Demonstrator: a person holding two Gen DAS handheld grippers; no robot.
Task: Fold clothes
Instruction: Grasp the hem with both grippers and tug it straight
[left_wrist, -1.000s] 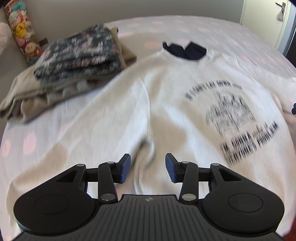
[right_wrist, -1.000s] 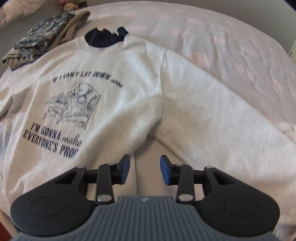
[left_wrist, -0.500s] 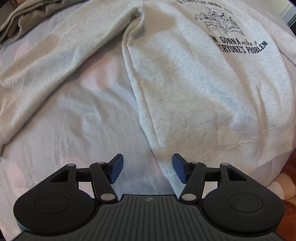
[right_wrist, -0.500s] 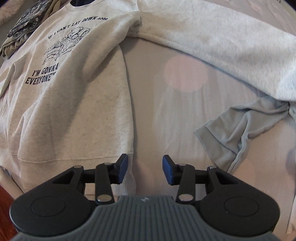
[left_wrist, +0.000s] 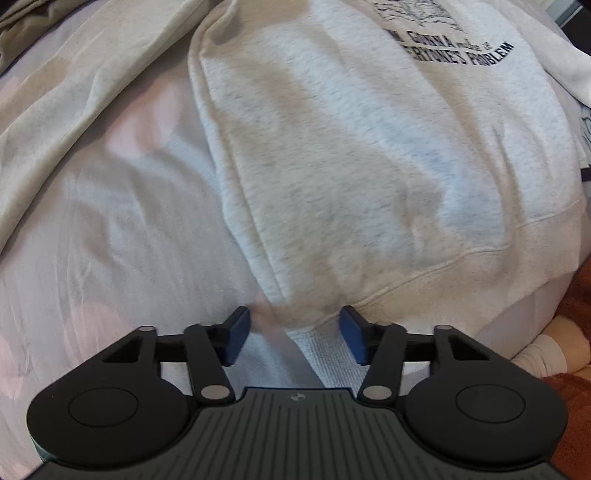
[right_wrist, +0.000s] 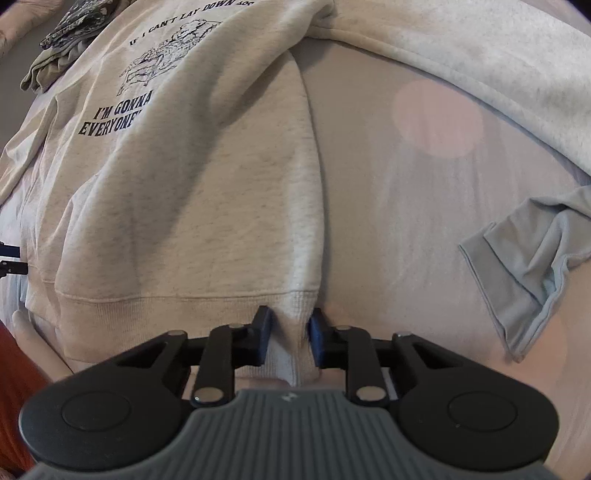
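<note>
Right wrist: sweatshirt (right_wrist: 207, 192) hem corner sits between tool (right_wrist: 289, 334) pads.

Both pictures are bright with soft daylight. The left view is a bit smeared, and the words on the sweatshirt (left_wrist: 369, 155) look fuzzy there. The right view is sharper, so the print reads clearly. Soft grey shadows sit in the cloth folds. Edges bend and curve round, and the corners go dark.
</note>
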